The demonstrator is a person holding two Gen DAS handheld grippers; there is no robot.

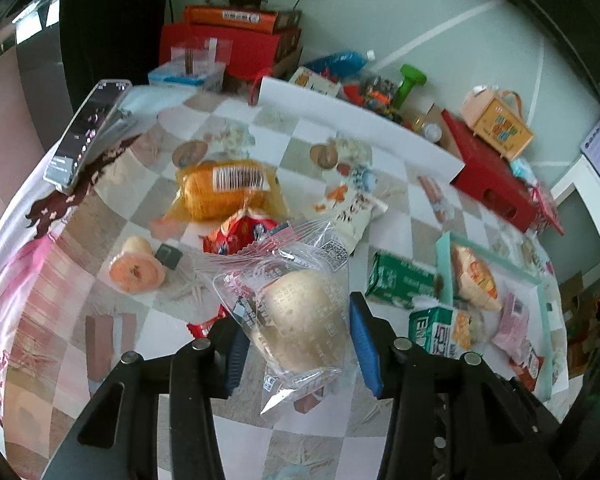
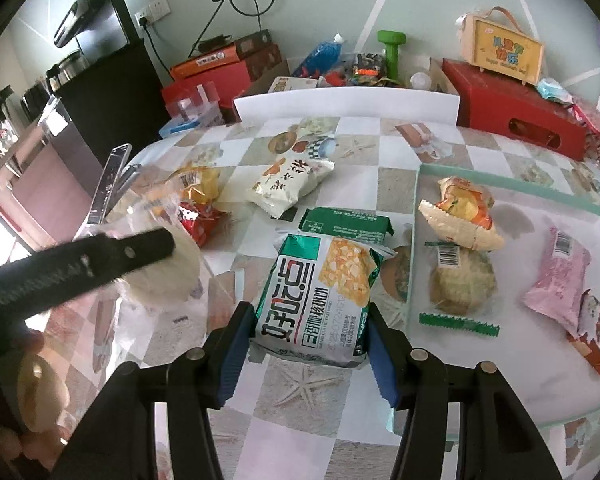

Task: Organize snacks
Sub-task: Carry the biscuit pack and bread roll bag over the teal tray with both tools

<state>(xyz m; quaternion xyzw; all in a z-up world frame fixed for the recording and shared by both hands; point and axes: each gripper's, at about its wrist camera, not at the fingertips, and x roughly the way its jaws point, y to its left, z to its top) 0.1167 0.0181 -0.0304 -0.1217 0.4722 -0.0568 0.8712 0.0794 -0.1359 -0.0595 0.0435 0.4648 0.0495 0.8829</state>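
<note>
Now, at the far left a phone lies on the checked table. Right of it sit an orange bun and a red packet. The left gripper is clamped on a clear-wrapped round bun, seemingly held clear of the table, though blur makes that unsure. A white bag lies farther back. The right gripper grasps a green cracker pack, with a second green pack just behind it. At the right, a teal tray holds a yellow pack, a muffin and a pink packet.
</note>
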